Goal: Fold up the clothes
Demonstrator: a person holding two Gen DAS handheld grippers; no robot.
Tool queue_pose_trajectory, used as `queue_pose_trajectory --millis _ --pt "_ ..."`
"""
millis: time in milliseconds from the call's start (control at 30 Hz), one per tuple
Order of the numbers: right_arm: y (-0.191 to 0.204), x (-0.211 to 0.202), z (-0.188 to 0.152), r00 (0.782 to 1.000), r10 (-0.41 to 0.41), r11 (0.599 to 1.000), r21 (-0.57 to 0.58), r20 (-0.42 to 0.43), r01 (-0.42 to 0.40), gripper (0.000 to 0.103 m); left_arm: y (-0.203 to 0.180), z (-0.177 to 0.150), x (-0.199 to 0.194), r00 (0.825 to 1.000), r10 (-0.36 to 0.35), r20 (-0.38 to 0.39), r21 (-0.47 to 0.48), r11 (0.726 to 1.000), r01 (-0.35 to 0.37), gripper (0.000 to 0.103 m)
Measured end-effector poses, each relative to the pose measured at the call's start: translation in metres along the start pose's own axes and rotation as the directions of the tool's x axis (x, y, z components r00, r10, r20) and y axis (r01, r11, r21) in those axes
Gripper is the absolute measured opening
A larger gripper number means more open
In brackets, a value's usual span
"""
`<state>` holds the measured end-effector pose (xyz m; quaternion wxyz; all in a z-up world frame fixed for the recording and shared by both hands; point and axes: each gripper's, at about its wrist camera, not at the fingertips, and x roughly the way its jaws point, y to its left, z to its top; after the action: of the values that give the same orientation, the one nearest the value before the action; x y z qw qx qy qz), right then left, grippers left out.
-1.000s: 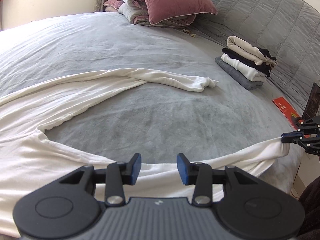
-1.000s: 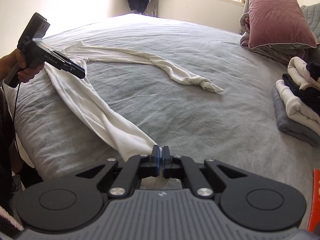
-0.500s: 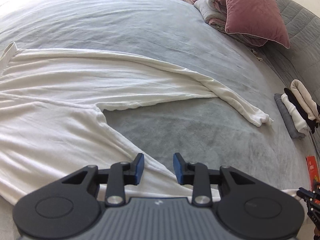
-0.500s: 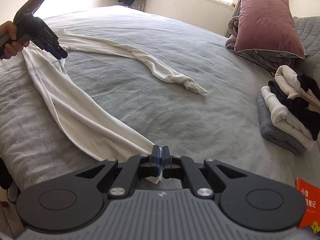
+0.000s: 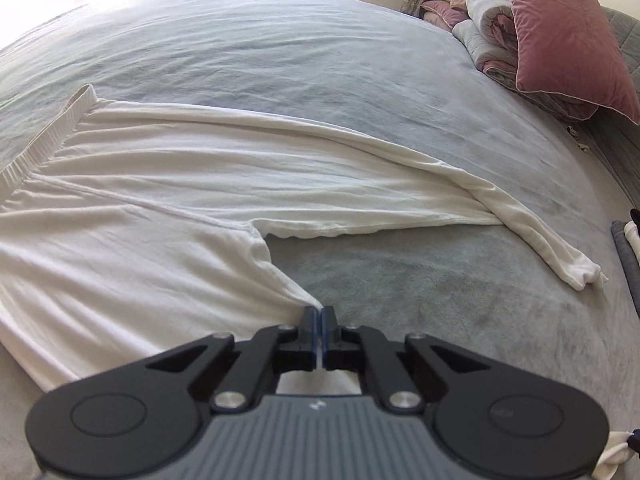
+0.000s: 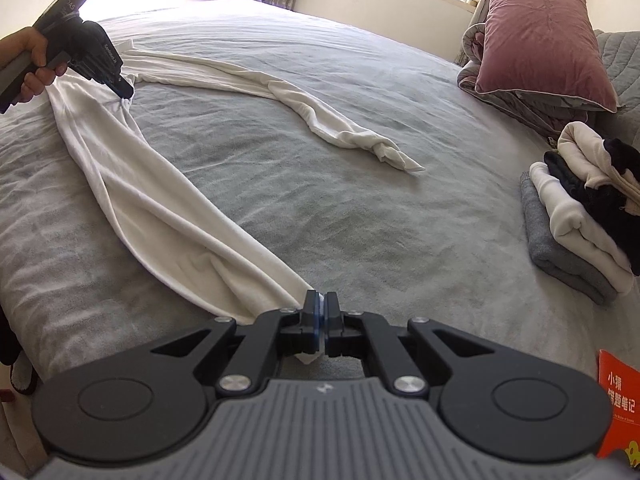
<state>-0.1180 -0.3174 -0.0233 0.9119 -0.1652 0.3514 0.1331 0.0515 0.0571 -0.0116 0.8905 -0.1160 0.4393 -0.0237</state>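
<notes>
On the grey bed (image 6: pixel 360 220) nothing lies over the white long-sleeved shirt (image 6: pixel 152 200). Going left to right in the right wrist view: a hand (image 6: pixel 34 64) holding the left gripper (image 6: pixel 124 90), the shirt, bare grey cover, a pink pillow (image 6: pixel 540 36) on rolled bedding at the far right, a stack of folded clothes (image 6: pixel 580 216) and a red booklet (image 6: pixel 616 400) at the near right edge.

The left gripper has just been closing; its jaws now meet, pinching the shirt's edge near the armpit. The right gripper (image 6: pixel 321 320) is pressed together on the end of the near sleeve.

The shirt lies flat at the bed's left, collar (image 5: pixel 44 136) far left. Its near sleeve runs taut between the 2 grippers; the other sleeve (image 6: pixel 320 120) trails rightward, cuff crumpled mid-bed.
</notes>
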Motion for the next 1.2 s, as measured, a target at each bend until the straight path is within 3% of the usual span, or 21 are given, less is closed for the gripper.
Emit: queue_pose_trajectory --millis 133,200,300,600,700,767,867,933,1200 --pt "-0.008 -0.007 0.003 0.999 -0.034 0.999 0.032 0.038 0.032 0.001 0.004 0.006 -0.016 0.992 -0.037 0.122 -0.060 0.997 0.045 0.001" --pt "-0.011 -0.006 0.007 0.997 -0.060 0.997 0.044 0.047 0.058 0.001 0.007 0.009 -0.017 0.987 -0.056 0.149 -0.094 0.993 0.070 0.001" --pt "-0.012 0.003 0.013 0.994 -0.106 0.994 0.038 0.040 0.104 0.001 0.006 0.011 -0.007 0.985 -0.064 0.159 -0.111 0.990 0.083 0.001" --pt "-0.009 0.054 0.017 0.984 -0.167 0.985 0.020 -0.069 0.169 0.001 -0.002 0.003 0.031 0.988 0.011 0.157 -0.068 0.998 0.000 0.002" --pt "-0.006 0.058 0.015 0.980 -0.189 0.981 0.021 -0.061 0.191 0.002 -0.004 0.000 0.032 0.986 0.013 0.165 -0.031 0.999 -0.008 0.004" --pt "-0.006 0.057 0.014 0.979 -0.197 0.979 0.045 -0.053 0.200 0.002 -0.005 -0.003 0.026 0.986 -0.001 0.169 -0.002 1.000 0.002 0.013" --pt "-0.011 0.054 0.013 0.976 -0.214 0.972 0.087 -0.046 0.218 0.015 -0.008 -0.008 0.018 0.985 -0.027 0.169 0.032 0.999 0.022 0.041" --pt "-0.016 0.049 0.011 0.972 -0.231 0.964 0.123 -0.051 0.235 0.037 -0.012 -0.012 0.011 0.984 -0.041 0.175 0.069 0.997 0.029 0.044" --pt "-0.039 0.030 -0.001 0.967 -0.229 0.919 0.302 -0.112 0.253 0.040 -0.035 -0.037 -0.013 0.977 -0.138 0.159 0.231 0.968 0.099 0.058"
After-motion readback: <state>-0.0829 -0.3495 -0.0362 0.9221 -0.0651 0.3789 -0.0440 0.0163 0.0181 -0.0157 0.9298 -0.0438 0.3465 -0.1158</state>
